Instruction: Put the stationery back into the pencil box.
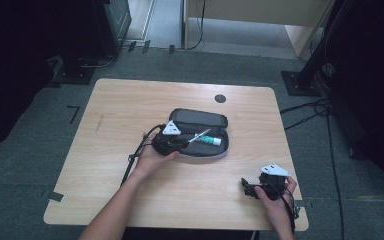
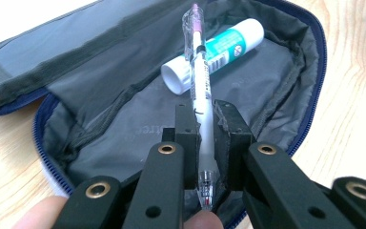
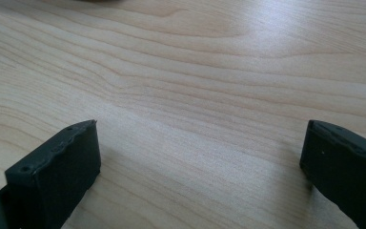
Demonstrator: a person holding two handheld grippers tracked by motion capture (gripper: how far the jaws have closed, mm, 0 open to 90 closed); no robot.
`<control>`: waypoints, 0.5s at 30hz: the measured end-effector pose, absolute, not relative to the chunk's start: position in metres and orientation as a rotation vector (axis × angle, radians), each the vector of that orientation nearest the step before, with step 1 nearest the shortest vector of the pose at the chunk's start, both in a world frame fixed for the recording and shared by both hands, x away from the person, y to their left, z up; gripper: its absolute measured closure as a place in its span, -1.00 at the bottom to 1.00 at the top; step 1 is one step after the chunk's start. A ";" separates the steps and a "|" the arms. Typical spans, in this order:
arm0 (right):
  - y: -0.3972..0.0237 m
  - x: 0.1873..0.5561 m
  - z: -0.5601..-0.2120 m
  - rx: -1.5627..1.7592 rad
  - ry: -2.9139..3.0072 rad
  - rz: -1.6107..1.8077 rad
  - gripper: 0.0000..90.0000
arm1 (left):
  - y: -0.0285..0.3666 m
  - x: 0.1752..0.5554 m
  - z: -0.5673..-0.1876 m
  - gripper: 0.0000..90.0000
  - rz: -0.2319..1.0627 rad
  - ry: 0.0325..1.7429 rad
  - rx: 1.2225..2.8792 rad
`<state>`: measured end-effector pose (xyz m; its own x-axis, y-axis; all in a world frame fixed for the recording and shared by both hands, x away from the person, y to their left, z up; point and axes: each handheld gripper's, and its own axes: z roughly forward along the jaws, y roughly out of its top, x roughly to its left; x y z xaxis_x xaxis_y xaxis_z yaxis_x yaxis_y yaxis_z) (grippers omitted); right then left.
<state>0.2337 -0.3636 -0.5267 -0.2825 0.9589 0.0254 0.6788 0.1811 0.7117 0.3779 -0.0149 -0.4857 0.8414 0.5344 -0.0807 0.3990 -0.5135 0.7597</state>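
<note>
Grey fabric pencil case [image 2: 100, 119] lying unzipped mid-table [image 1: 130, 100], glue stick [image 2: 219, 50] inside, crossed beneath white pen [image 2: 202, 95]. Pen tip partly hidden low between pads. Left gripper [image 2: 205, 138] clamped on pen over case; right gripper [image 3: 200, 157] spread wide, well apart from case.

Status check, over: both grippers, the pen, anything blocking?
Left gripper shut on pen over open case. Right gripper open, idle. Glue stick under pen.
</note>
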 end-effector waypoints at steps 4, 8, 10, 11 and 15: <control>-0.364 0.234 -0.527 1.538 2.033 0.873 -1.00 | -0.017 0.382 -0.488 0.83 0.182 0.661 2.193; -0.364 0.234 -0.527 1.538 2.034 0.873 -1.00 | -0.017 0.383 -0.487 0.81 0.215 0.703 2.181; -0.364 0.234 -0.527 1.538 2.033 0.873 -1.00 | -0.016 0.384 -0.487 0.78 0.225 0.731 2.169; -0.364 0.234 -0.527 1.538 2.034 0.873 -1.00 | -0.016 0.385 -0.487 0.77 0.232 0.743 2.169; -0.364 0.234 -0.527 1.537 2.034 0.873 -1.00 | -0.017 0.386 -0.488 0.68 0.212 0.755 2.172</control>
<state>0.2337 -0.3636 -0.5267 -0.2830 0.9588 0.0250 0.6788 0.1819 0.7115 0.3859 -0.0169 -0.4878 0.8068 0.5827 -0.0974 0.4468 -0.4939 0.7460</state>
